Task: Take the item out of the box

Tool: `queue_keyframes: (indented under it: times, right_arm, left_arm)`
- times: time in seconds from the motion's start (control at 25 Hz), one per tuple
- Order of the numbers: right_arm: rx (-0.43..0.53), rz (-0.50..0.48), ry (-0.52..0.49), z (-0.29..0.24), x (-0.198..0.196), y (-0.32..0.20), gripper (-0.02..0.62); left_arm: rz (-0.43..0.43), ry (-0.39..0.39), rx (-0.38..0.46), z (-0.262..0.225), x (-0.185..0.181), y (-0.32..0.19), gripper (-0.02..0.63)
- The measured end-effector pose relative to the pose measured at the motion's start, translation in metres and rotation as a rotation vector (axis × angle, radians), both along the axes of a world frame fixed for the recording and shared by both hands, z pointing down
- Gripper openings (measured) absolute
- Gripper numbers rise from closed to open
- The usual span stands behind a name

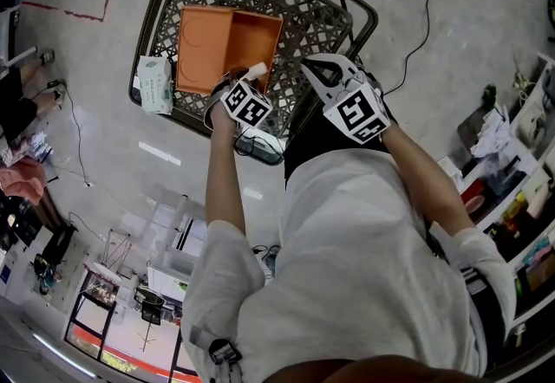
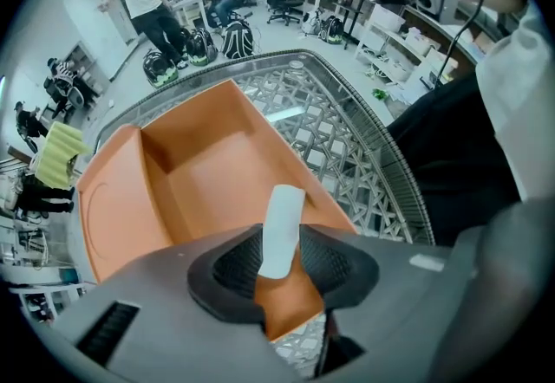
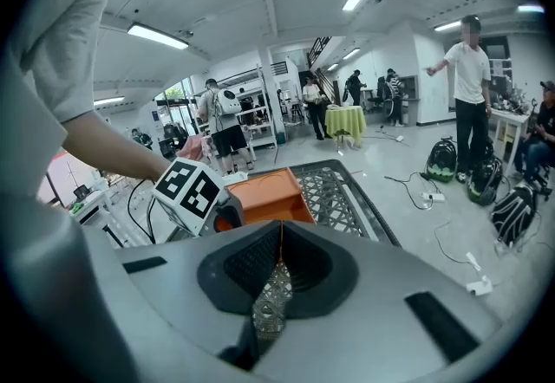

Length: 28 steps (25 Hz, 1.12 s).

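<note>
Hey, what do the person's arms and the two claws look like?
The left claw and right claw are both smooth grey moulded shells with black ribbed jaw pads. Each carries a white cube printed with black square markers: left cube, right cube. The person wears a white shirt with loose sleeves ending near the elbows.

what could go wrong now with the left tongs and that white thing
The left tongs stand open around the white item, not pressing it; closing off-centre may only clip an edge and let it slip.
Its lower end is hidden, so pushing deeper could knock it flat or shove the orange box across the mesh.
</note>
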State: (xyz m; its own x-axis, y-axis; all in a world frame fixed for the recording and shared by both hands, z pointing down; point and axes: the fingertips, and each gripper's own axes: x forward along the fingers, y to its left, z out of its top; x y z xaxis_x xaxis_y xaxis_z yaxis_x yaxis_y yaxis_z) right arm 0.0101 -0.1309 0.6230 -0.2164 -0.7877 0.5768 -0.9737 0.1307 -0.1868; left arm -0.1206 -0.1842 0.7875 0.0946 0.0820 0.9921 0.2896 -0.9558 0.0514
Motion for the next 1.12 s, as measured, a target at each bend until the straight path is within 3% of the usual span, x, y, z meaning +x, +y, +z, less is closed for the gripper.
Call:
queue_keyframes:
  times: [0.52,0.88,1.12]
  right_arm:
    - [-0.016,0.027,0.005,0.005,0.014,0.010,0.005]
    - [-0.030,0.011,0.032,0.005,0.019,0.013,0.005]
    - [-0.012,-0.020,0.026,-0.002,0.013,0.006,0.005]
  left_arm:
    - [0.021,-0.063,-0.017,0.018,-0.002,0.002,0.126]
    - [-0.048,-0.063,0.000,0.016,-0.002,-0.003,0.126]
    - [-0.148,0.004,0.007,0.005,0.007,-0.009,0.126]
